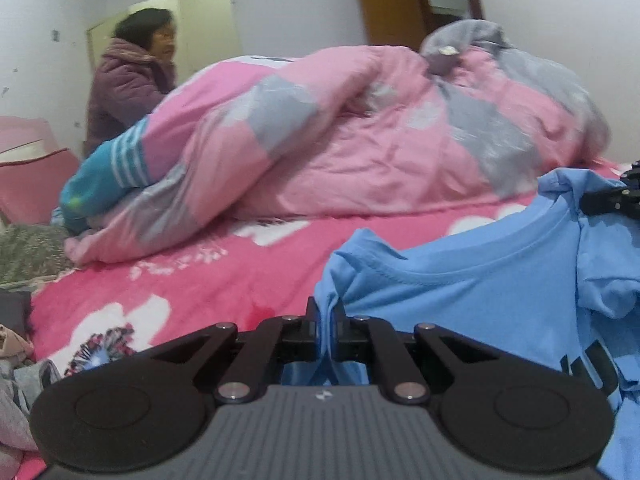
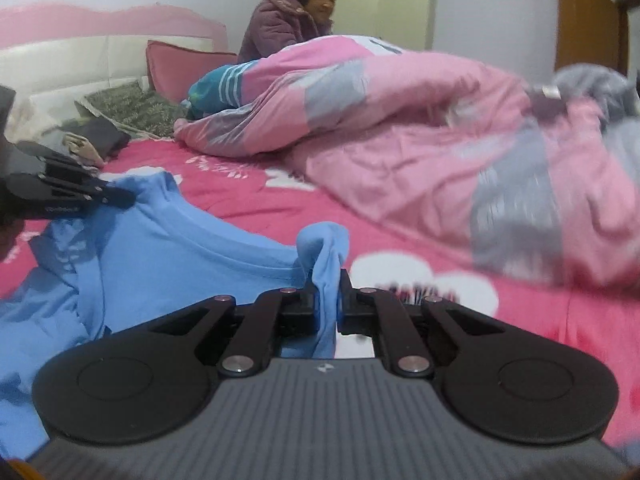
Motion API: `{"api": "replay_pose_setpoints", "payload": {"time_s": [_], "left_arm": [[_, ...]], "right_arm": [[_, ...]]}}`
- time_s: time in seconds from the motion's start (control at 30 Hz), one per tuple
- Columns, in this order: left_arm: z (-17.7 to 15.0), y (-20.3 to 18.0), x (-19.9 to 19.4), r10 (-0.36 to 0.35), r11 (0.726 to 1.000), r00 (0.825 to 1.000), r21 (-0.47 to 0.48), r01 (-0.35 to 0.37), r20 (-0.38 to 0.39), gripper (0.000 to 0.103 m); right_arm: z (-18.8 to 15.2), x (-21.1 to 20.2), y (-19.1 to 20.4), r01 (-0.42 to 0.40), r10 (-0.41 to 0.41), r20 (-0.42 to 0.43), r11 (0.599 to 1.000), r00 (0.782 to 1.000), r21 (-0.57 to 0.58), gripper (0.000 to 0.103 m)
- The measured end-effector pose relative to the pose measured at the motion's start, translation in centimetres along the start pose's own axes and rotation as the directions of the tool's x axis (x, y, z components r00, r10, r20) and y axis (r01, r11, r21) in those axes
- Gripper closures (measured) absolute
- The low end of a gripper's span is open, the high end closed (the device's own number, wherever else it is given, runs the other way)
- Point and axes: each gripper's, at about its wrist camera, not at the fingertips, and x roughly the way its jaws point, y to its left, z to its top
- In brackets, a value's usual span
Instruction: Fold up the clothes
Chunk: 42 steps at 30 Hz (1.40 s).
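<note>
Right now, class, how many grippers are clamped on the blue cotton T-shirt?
2. The left gripper pinches one shoulder beside the collar of the blue cotton T-shirt; the right gripper pinches the other. None seems hidden.

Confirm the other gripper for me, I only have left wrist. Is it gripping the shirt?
Observer: Yes. The right gripper has its jaws shut on a bunched fold of the blue T-shirt, right of the collar.
Operator: Anything behind my left side, by the headboard?
Observer: A pink pillow leans on the white headboard.
Operator: Clutter there?
Observer: Dark folded clothes lie beside a green patterned cushion.
</note>
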Motion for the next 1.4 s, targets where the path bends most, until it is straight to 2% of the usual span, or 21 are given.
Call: {"api": "replay_pose_setpoints", "payload": {"time_s": [0.2,0.3,0.43,0.5,0.57,0.6,0.67,0.73,0.8,0.93,1.07,1.13,1.3,1.4], "left_arm": [[1.0,1.5,5.6,0.055,0.997,0.998,-0.046,-0.056,-0.028,0.098],[1.6,2.3,8.4,0.082,0.994,0.996,-0.068,-0.084,-0.042,0.098],[2.0,3.4,11.8,0.104,0.988,0.992,-0.110,-0.111,-0.068,0.097],[1.3,4.2,12.2,0.072,0.980,0.993,-0.176,-0.089,-0.097,0.091],[0.6,5.1,12.7,0.039,0.968,0.992,-0.242,-0.068,-0.123,0.079],[0.2,5.5,12.9,0.021,0.960,0.991,-0.274,-0.058,-0.136,0.068],[-0.5,6.4,13.3,-0.015,0.940,0.987,-0.339,-0.040,-0.158,0.054],[-0.8,7.3,13.1,-0.040,0.916,0.986,-0.400,-0.030,-0.163,0.043],[-0.5,8.1,10.6,-0.043,0.901,0.991,-0.434,-0.019,-0.130,0.041],[0.3,9.6,5.4,-0.054,0.873,0.996,-0.488,0.014,-0.067,0.038],[0.2,9.4,-1.0,-0.071,0.872,0.997,-0.488,0.045,-0.034,0.038],[-0.5,9.0,-4.3,-0.086,0.871,0.996,-0.487,0.067,-0.016,0.038],[-4.0,6.9,-11.7,-0.095,0.872,0.995,-0.481,0.096,0.025,0.038],[-6.6,5.7,-13.9,-0.152,0.841,0.988,-0.522,0.144,0.026,0.038]], "right_arm": [[3.8,8.1,-0.6,0.057,-0.057,-0.003,0.993,0.998,-0.105,0.098],[5.0,12.4,-1.1,0.077,-0.079,-0.018,0.991,0.997,-0.113,0.098],[4.8,18.1,-1.6,0.085,-0.090,-0.070,0.993,0.993,-0.078,0.097],[3.6,20.6,-1.8,0.081,-0.086,-0.110,0.996,0.990,-0.048,0.097],[2.2,22.6,-2.1,0.076,-0.074,-0.159,0.997,0.984,0.001,0.095],[1.6,23.3,-2.5,0.074,-0.065,-0.183,0.996,0.981,0.041,0.092],[0.5,24.0,-3.3,0.073,-0.045,-0.211,0.989,0.976,0.126,0.080],[0.3,22.9,-4.8,0.061,-0.014,-0.199,0.971,0.980,0.230,0.046],[0.3,21.0,-6.5,0.041,0.018,-0.169,0.940,0.985,0.339,0.039],[0.4,14.9,-9.3,-0.032,0.092,-0.087,0.847,0.992,0.531,0.037],[0.0,7.4,-9.5,-0.160,0.213,-0.004,0.748,0.977,0.644,0.037],[-0.1,3.3,-8.5,-0.226,0.274,0.032,0.717,0.961,0.660,0.037],[0.4,-7.7,-4.7,-0.376,0.375,0.138,0.693,0.917,0.615,0.037],[0.1,-13.3,-3.1,-0.478,0.423,0.247,0.623,0.872,0.620,0.037]]}}
